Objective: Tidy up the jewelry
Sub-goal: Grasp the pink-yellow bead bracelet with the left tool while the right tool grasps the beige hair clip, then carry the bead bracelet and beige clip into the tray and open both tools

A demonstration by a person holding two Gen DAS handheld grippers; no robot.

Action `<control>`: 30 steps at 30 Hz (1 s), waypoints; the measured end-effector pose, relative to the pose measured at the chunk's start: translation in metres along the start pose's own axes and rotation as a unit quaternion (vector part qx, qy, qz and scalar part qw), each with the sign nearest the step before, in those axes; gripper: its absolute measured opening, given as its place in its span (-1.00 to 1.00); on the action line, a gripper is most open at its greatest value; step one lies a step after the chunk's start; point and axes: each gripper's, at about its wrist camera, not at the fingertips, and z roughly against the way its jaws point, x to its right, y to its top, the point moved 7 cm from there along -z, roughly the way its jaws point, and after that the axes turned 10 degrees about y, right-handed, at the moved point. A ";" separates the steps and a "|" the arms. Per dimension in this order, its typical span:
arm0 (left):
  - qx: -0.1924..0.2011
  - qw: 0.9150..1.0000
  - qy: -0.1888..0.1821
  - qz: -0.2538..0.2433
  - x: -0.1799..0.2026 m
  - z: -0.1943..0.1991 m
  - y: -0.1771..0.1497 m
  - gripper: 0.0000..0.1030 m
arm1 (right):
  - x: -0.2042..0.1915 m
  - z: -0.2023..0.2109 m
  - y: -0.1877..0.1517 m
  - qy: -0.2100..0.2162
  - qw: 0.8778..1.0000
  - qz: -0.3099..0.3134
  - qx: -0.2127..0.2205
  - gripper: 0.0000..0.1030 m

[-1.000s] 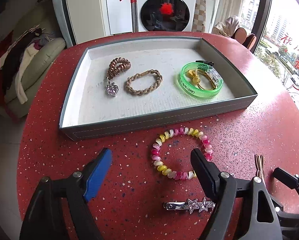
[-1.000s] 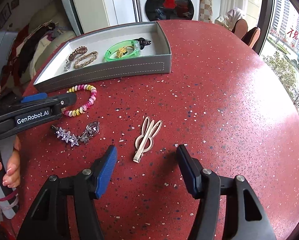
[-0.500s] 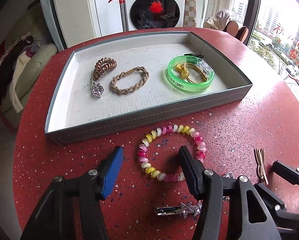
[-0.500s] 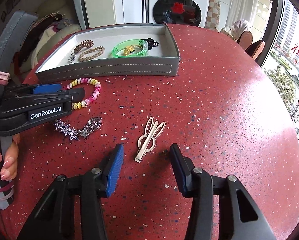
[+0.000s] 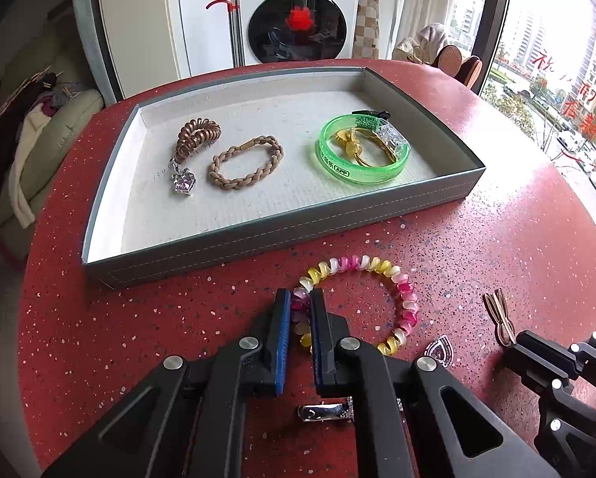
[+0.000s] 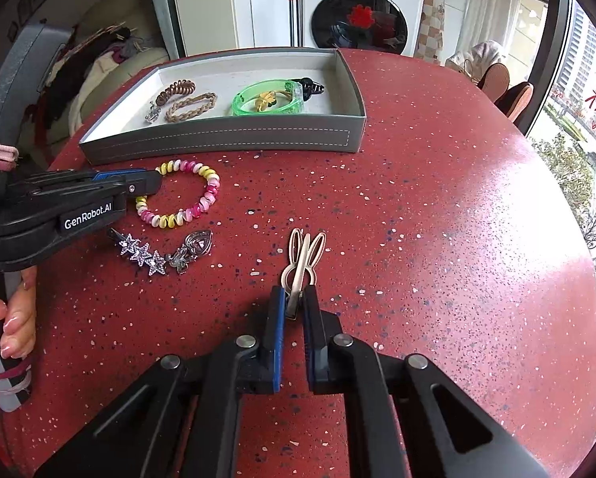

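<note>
On the red bench (image 6: 437, 219), just in front of the grey tray (image 5: 282, 239), the left tool (image 5: 299, 310) is clamped on the pink-and-yellow coil bracelet (image 5: 401, 302) while the right tool (image 6: 294, 302) pinches the lower end of the beige rabbit-ear hair clip (image 6: 303, 255), both lying flat there.

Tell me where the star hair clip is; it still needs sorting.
In the right wrist view the star hair clip lies on the red table, left of centre, just below the pink-and-yellow coil bracelet.
</note>
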 end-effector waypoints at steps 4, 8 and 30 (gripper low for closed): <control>0.001 0.999 -0.018 0.027 -0.012 0.006 -0.002 -0.44 | 0.005 0.009 0.003 0.022 1.000 -0.016 0.012 -0.82; 0.007 0.999 -0.025 0.040 -0.023 0.014 -0.004 -0.44 | 0.009 0.016 0.006 0.041 0.999 -0.030 0.019 -0.82; 0.067 0.994 -0.035 0.077 -0.061 0.060 0.046 -0.44 | 0.003 0.040 0.088 0.096 0.993 -0.035 0.059 -0.82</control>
